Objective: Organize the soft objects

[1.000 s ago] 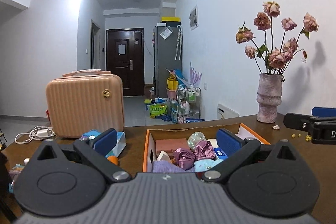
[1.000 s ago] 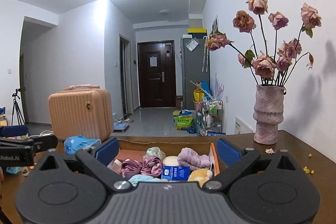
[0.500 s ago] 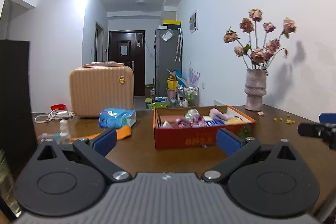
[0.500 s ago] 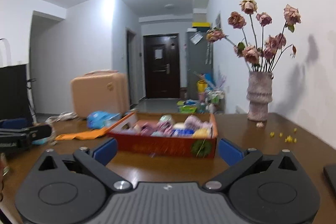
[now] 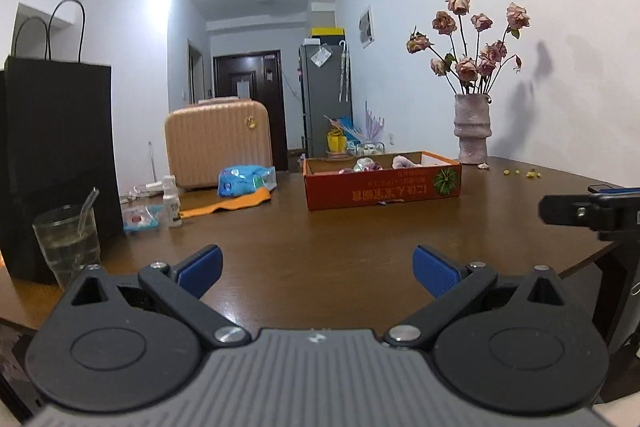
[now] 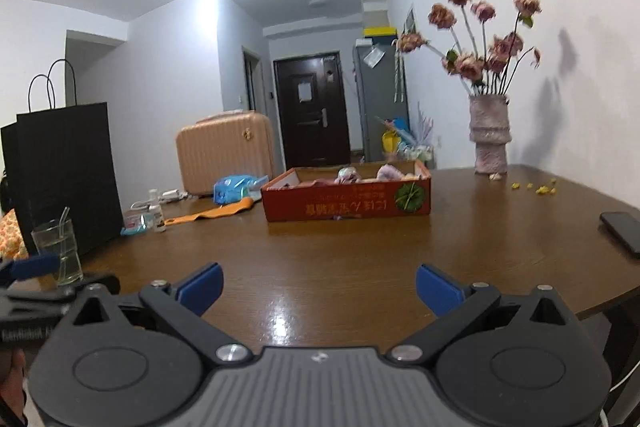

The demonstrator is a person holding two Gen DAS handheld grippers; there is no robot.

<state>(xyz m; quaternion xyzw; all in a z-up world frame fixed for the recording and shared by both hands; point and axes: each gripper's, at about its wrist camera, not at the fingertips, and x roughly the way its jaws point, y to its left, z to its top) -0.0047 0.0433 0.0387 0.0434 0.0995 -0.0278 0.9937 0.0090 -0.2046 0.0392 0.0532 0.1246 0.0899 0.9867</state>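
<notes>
Blue-padded and spread wide, the left tool (image 5: 316, 267) and the right tool (image 6: 318, 287) hang empty above the near edge of a brown wooden desk (image 5: 320, 247), neither one grasping anything. From the left wrist view the right tool's black arm juts in at the right edge; from the right wrist view the left tool shows, blurred, at the lower left. Well ahead of both, across a bare stretch of desk, stands an orange-red cardboard box (image 5: 382, 183) holding the soft objects (image 5: 366, 165), a heap of pink, purple and pale items only partly visible over its rim. Left of the box lie an orange strip of fabric (image 5: 228, 203) and a blue plastic packet (image 5: 246, 181); a glass of water (image 5: 66, 243) stands near a black paper bag (image 5: 56, 147) at the far left, and a vase of dried roses (image 5: 472, 131) sits by the wall.

Judging by the distance, both tools appear parked away from the work. Any further sorting would call for a level approach over the box rim, jaws kept wide until a pad sits either side of one item, then a gentle close, since soft things bunch and snag neighbours. The glass of water is worth a wide berth on the left side.
</notes>
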